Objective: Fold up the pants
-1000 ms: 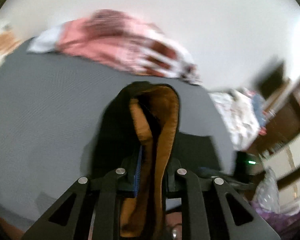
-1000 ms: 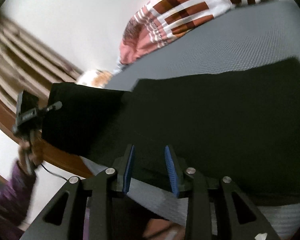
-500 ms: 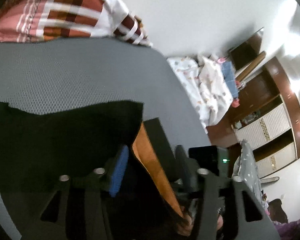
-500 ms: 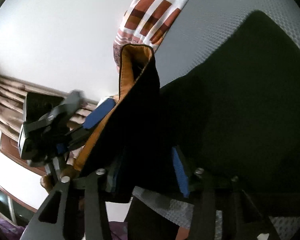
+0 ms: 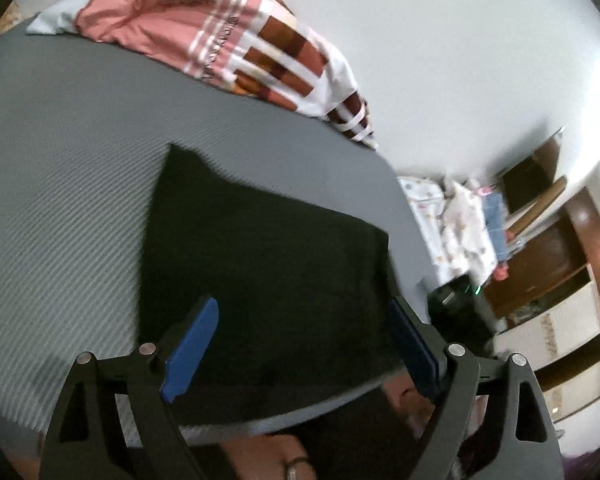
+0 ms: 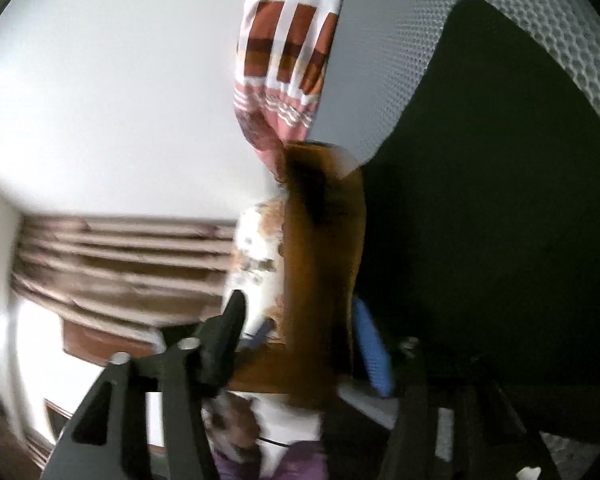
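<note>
Two views, two different risks. From the left wrist, the left gripper (image 5: 300, 344) has its blue pads (image 5: 190, 350) spread wide and holding nothing; the black pants (image 5: 268, 272) lie flat on the grey bed (image 5: 60, 184) just ahead of and between the fingers, with the striped blanket (image 5: 260, 52) well beyond. With this side let go, nothing pins the cloth, so a pull from the other side could drag the flat layer and skew the fold.

From the right wrist, the right gripper (image 6: 300, 332) has a raised flap of the pants (image 6: 500, 220) standing between its fingers, brown lining (image 6: 324, 272) facing out. The picture is blurred, and I cannot tell whether the fingers pinch the flap or merely straddle it. If the hold is loose, the flap may slip free mid-carry and drop in a crumple, or only one layer may come along and leave the edges uneven.
</note>
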{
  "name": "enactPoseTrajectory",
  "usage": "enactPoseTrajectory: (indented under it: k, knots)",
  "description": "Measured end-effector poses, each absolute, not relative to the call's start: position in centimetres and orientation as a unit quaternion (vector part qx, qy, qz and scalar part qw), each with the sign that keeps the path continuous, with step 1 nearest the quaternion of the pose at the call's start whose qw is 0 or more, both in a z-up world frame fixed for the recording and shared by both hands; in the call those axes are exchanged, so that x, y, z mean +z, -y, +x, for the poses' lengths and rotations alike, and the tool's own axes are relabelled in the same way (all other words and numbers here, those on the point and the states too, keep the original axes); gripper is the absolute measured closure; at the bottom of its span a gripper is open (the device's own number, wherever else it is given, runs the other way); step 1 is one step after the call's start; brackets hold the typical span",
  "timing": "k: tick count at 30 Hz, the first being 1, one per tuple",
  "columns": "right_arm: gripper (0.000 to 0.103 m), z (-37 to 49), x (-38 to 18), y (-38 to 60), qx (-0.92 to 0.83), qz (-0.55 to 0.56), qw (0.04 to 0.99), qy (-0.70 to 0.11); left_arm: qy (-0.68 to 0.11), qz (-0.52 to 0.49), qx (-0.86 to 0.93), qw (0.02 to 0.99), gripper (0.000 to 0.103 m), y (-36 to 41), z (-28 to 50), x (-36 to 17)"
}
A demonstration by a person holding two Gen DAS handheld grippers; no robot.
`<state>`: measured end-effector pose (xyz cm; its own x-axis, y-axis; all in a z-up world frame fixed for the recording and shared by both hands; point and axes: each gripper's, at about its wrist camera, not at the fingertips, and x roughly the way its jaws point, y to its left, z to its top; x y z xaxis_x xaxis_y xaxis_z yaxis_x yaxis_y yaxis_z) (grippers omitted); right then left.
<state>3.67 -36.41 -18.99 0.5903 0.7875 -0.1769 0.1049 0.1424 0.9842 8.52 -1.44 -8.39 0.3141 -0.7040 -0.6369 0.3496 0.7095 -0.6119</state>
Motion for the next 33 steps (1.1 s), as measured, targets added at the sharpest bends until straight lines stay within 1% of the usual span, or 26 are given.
enactPoseTrajectory:
  k: [2,5,7,9,10,11,12,13,17,19,20,21,25,29,31,33]
  knots:
    - [0.036,4.5,-18.6,35.9,0.248,0.582,0.663,-0.399,-0.486,-0.177,-0.333,0.788,0.017,1.3,8.0,-8.9]
    - [0.034,5.8,-17.6,34.3,0.228,0.524,0.69,-0.444,-0.485,-0.149,-0.329,0.796,0.017,2.3,7.9,-8.9]
    - [0.034,6.5,-17.5,33.3,0.222,0.5,0.701,-0.457,-0.483,-0.14,-0.333,0.798,0.017,2.9,7.5,-8.9]
    - [0.046,6.8,-17.4,32.3,0.209,0.457,0.72,-0.478,-0.48,-0.119,-0.333,0.803,0.017,3.2,7.1,-9.1]
    - [0.07,7.3,-17.3,31.6,0.199,0.43,0.731,-0.49,-0.478,-0.103,-0.328,0.809,0.017,3.5,6.9,-9.2]
    - [0.083,7.7,-17.3,31.1,0.189,0.4,0.743,-0.503,-0.477,-0.092,-0.323,0.812,0.017,3.5,6.7,-9.4]
    - [0.084,7.8,-17.2,30.9,0.19,0.391,0.747,-0.503,-0.479,-0.082,-0.318,0.814,0.017,3.7,6.7,-9.6]
    - [0.087,7.7,-16.6,31.1,0.194,0.386,0.755,-0.494,-0.481,-0.072,-0.311,0.816,0.017,3.9,6.5,-9.7]
    - [0.088,6.7,-13.5,34.0,0.195,0.386,0.788,-0.438,-0.463,-0.06,-0.304,0.83,0.017,4.0,6.1,-9.0]
    - [0.088,6.5,-12.8,36.2,0.183,0.391,0.797,-0.421,-0.448,-0.062,-0.309,0.836,0.014,4.0,5.8,-8.6]
    - [0.088,6.1,-13.0,37.5,0.175,0.392,0.8,-0.419,-0.444,-0.059,-0.31,0.839,0.01,4.2,5.7,-8.6]
    - [0.088,5.9,-13.6,38.6,0.167,0.397,0.797,-0.423,-0.442,-0.051,-0.307,0.842,0.009,4.4,5.6,-8.8]
    - [0.088,4.8,-17.0,40.1,0.156,0.402,0.78,-0.454,-0.469,-0.023,-0.301,0.83,0.009,6.0,5.9,-10.5]
    - [0.088,3.5,-17.8,42.0,0.151,0.434,0.782,-0.42,-0.479,-0.004,-0.297,0.826,0.009,6.6,5.9,-11.4]
    - [0.088,3.1,-17.2,42.4,0.156,0.433,0.791,-0.404,-0.475,-0.003,-0.299,0.828,0.009,6.7,6.0,-11.4]
    - [0.088,3.2,-17.3,42.5,0.155,0.426,0.794,-0.405,-0.478,-0.005,-0.297,0.827,0.009,6.9,6.3,-11.7]
